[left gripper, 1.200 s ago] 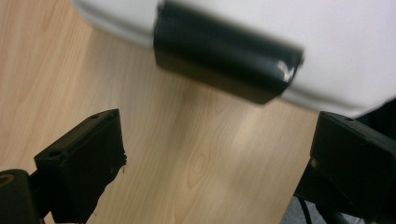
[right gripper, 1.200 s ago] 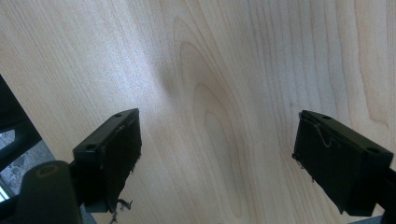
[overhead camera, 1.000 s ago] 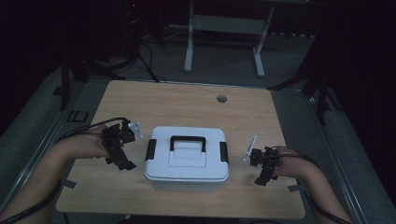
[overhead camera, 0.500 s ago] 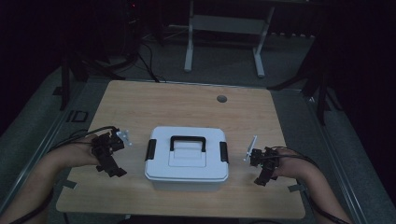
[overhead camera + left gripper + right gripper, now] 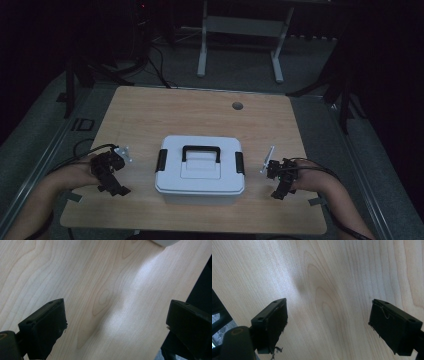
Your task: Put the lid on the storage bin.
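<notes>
A person sits at a wooden table [image 5: 150,120] with a two-jaw gripper in each hand, a white storage box [image 5: 200,172] between them. The box, lid on and black carry handle [image 5: 201,151] lying flat on top, stands to the inner side of each tool, near both but touching neither. The left gripper [image 5: 111,176] hovers off the box's left end, beside the black latch [image 5: 161,160] there; the right gripper [image 5: 278,181] hovers off the opposite end, beside the second latch [image 5: 239,163].

Both tools are spread wide and hold nothing. In the left gripper view the jaws frame bare wood grain, with a sliver of the box's white corner at the top edge; in the right gripper view there is plain tabletop between the jaws.

The work looks to be at its approach stage: the box appears shut and neither latch is touched. The next move probably calls for each gripper to swing inward toward its latch, or for one to reach up to the handle, with the jaws turned from the tabletop to face the box.

The room is dim. Whether the latches are clipped or loose cannot be told, and the box's contents are hidden. The forearms are cut off at the bottom edge of the high view.
</notes>
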